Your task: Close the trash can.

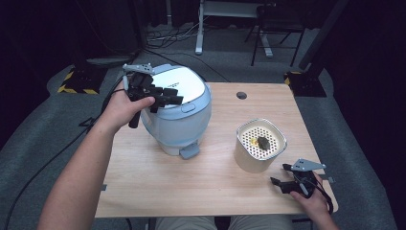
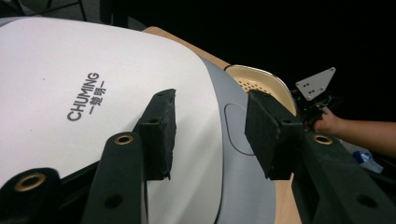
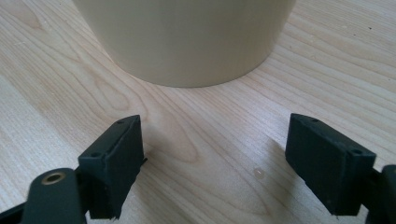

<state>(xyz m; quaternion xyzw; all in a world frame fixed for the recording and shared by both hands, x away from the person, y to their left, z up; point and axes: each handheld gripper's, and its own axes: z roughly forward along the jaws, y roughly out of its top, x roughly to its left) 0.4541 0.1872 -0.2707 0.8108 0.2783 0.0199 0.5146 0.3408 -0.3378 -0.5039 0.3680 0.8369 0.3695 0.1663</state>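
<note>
A white and pale blue rice cooker [image 1: 179, 112] stands at the table's left, lid down, with a grey latch at its front. My left gripper [image 1: 170, 97] hovers over that lid. In the left gripper view its jaws [image 2: 210, 133] stand apart above the white lid [image 2: 93, 93], near the oval lid button [image 2: 236, 128], with nothing between them. A cream pot [image 1: 260, 146] with a perforated insert holds a small dark lump and a yellow bit. My right gripper [image 1: 280, 174] rests low on the wood just in front of the pot, open and empty [image 3: 215, 163], facing the pot's wall [image 3: 187, 37].
The wooden table [image 1: 191, 182] has a round cable hole [image 1: 242, 95] at its far edge. Beyond it, on the grey floor, are cables, a white desk frame [image 1: 198, 28] and black-yellow striped bases [image 1: 76, 84]. Bare wood lies between the cooker and the front edge.
</note>
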